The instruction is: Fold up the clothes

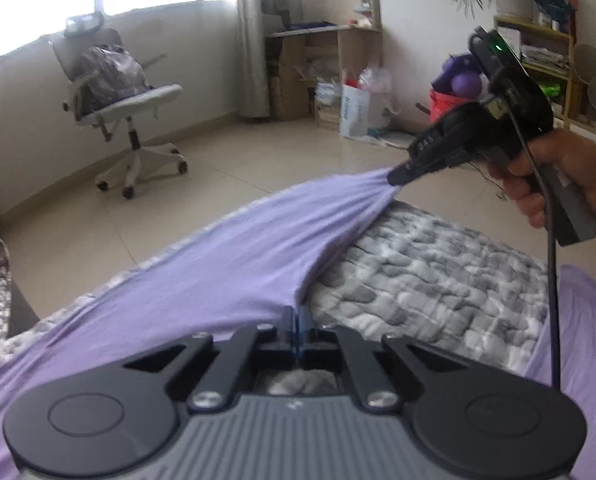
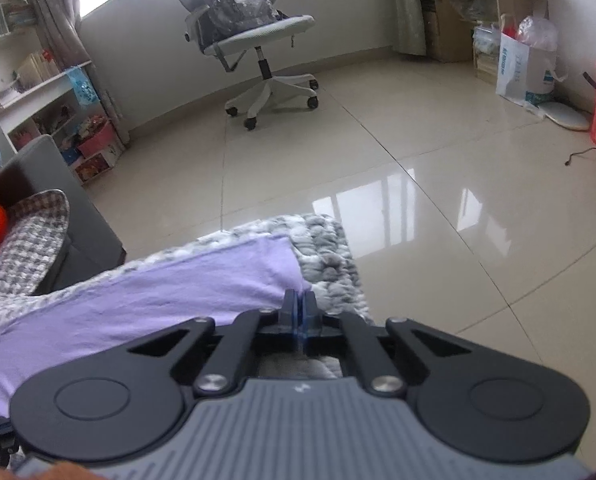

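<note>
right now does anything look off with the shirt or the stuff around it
Nothing is spilled or damaged. The lavender garment is bunched into a tight gather where the right tongs pinch it, while the left tongs clamp its near edge. It lies askew on the grey quilted blanket.

ahead: bare floor (image 2: 418, 168) open | far: office chair (image 2: 257, 40) | left: sofa arm (image 2: 57, 184)

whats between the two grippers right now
A taut span of the purple garment, pinched by the left gripper and right gripper, above the grey patterned blanket. The left wrist view shows it.
</note>
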Tool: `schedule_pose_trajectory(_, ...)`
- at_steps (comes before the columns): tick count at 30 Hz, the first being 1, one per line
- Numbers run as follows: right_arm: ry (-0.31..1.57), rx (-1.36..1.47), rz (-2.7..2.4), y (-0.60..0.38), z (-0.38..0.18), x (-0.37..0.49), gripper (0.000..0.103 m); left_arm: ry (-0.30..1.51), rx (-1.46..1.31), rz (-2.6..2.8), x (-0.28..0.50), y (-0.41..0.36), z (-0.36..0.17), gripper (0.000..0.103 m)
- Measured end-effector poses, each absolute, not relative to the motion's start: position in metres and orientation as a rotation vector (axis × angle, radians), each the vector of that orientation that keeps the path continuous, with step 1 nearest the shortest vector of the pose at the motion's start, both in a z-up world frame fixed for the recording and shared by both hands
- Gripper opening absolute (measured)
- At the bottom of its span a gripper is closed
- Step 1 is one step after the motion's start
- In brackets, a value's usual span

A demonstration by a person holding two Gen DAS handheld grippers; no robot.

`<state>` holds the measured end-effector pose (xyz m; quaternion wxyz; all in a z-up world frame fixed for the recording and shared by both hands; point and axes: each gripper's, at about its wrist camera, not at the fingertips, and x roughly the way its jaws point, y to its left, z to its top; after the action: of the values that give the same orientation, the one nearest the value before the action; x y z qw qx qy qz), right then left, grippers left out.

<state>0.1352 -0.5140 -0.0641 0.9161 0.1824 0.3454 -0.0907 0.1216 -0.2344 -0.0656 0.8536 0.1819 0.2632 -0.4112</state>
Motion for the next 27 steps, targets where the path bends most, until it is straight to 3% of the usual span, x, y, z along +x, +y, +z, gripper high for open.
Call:
schedule_pose_trajectory(4,0.725,0.362,-0.201,-0.514,-0.071,0.137,0.002,0.544,0.392,-0.868,0.121,-0.233,-0.067,0.001)
schedule_pose_trajectory(6,0.733,0.355,-0.208,-0.513,-0.075,0.138,0.008,0.549,0.389,-0.871,0.120,-0.232,-0.065,0.004)
schedule_pose_trajectory(10,0.713,0.362,-0.203,-0.514,-0.069,0.136,0.019,0.548,0.382,-0.887,0.115,-0.226,-0.060,0.026)
schedule_pose_trajectory(12,0.700,0.336,-0.218,-0.507,-0.064,0.133,0.050,0.554,0.370,-0.883,0.112,-0.220,-0.058,0.033)
schedule_pose_trajectory(27,0.675,0.312,-0.155,-0.454,-0.031,0.107,0.051,0.634,0.226,-0.724,0.096,-0.144,-0.019,0.049)
